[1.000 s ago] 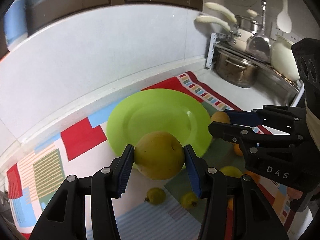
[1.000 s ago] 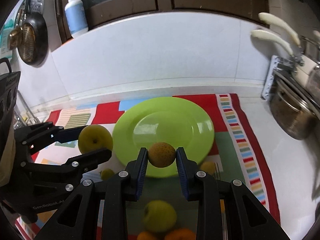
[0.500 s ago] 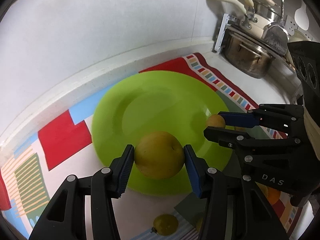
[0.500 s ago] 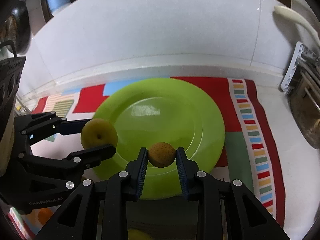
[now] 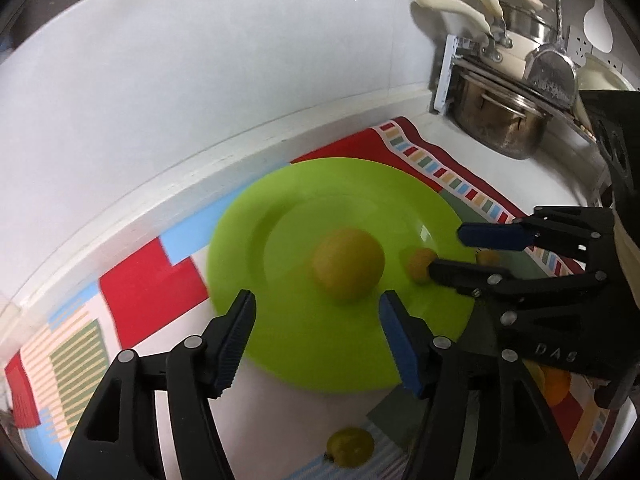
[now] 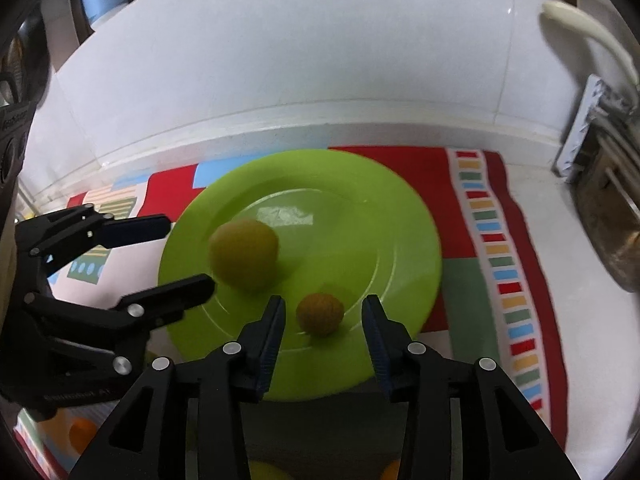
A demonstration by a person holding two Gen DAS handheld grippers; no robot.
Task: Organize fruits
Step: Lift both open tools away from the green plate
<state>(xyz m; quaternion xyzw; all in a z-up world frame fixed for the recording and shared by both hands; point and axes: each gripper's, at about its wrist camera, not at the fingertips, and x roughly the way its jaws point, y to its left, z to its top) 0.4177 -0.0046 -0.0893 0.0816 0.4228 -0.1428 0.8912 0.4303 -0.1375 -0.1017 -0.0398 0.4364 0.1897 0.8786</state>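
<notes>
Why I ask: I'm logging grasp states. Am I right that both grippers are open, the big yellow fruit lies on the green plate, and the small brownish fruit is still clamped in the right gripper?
Not quite. The right wrist view shows the small brownish fruit lying free on the green plate, between the open fingers of the right gripper. The rest holds: the left gripper is open and the big yellow fruit lies on the plate.

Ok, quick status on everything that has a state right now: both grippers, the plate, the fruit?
Left gripper: open, empty.
Right gripper: open, empty.
Round lime-green plate: on the patterned cloth, holding two fruits.
Large yellow-green round fruit: on the plate, released.
Small brownish-orange round fruit: on the plate, between the right fingers, untouched.
Small yellow-green fruit: off the plate, on the cloth.
</notes>
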